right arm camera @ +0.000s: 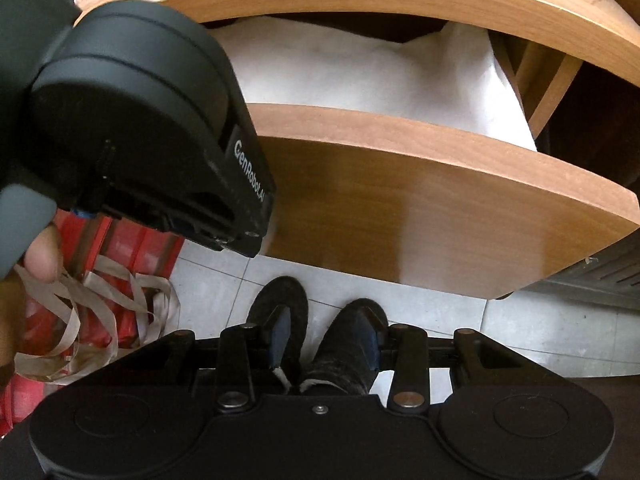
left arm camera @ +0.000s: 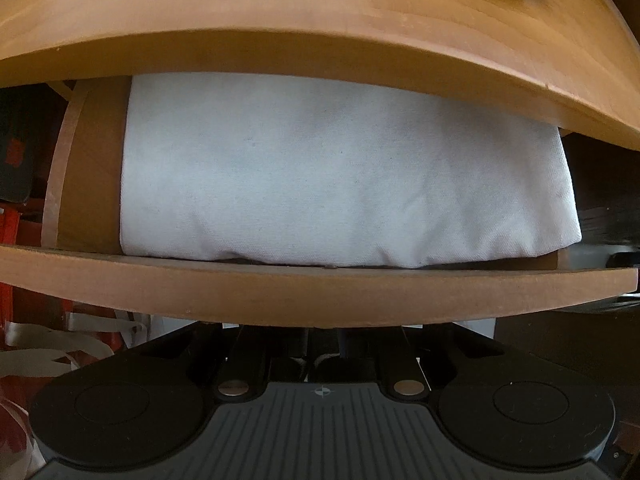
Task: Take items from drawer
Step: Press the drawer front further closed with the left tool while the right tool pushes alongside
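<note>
Black housing of the left tool (right arm camera: pixel 136 128) fills the near view, its fingers hidden under the drawer front (left arm camera: pixel 280 296), so whether they are apart or together cannot be told. Beyond it the open drawer holds a white cloth bag (left arm camera: pixel 320 176), plump, softly creased, spanning nearly from side to side. The right tool (right arm camera: pixel 324 340) hangs empty, fingers apart, over the tiled floor (right arm camera: pixel 520 328).
</note>
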Demonstrator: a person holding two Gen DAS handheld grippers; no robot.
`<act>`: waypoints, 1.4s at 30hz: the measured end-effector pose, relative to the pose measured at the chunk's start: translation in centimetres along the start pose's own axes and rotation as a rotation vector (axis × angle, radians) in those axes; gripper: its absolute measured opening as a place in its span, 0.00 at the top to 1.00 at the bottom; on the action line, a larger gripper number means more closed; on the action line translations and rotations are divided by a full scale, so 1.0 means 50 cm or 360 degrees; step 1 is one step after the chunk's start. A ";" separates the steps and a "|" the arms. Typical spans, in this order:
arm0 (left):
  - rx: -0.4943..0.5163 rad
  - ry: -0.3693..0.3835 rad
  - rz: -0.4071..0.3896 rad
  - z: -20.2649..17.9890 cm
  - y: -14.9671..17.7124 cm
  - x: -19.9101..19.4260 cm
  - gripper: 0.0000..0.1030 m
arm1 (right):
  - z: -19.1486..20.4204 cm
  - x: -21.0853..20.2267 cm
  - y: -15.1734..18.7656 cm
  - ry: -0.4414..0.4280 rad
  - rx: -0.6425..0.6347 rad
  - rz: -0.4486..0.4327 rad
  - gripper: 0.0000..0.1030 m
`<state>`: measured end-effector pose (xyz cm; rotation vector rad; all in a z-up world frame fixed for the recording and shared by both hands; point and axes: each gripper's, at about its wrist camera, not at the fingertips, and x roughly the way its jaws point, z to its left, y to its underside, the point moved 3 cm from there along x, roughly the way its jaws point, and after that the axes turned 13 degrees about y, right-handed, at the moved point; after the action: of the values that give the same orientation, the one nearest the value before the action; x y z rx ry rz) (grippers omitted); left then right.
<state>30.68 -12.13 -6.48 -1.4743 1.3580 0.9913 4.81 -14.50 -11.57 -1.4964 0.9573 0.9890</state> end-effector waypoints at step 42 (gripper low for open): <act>-0.0019 -0.0028 -0.0059 0.008 0.058 -0.028 0.87 | 0.002 -0.013 -0.038 -0.0023 0.0052 0.0006 0.64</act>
<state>27.65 -11.39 -5.49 -1.4911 1.3100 0.9880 6.35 -14.14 -10.36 -1.4591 0.9620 0.9811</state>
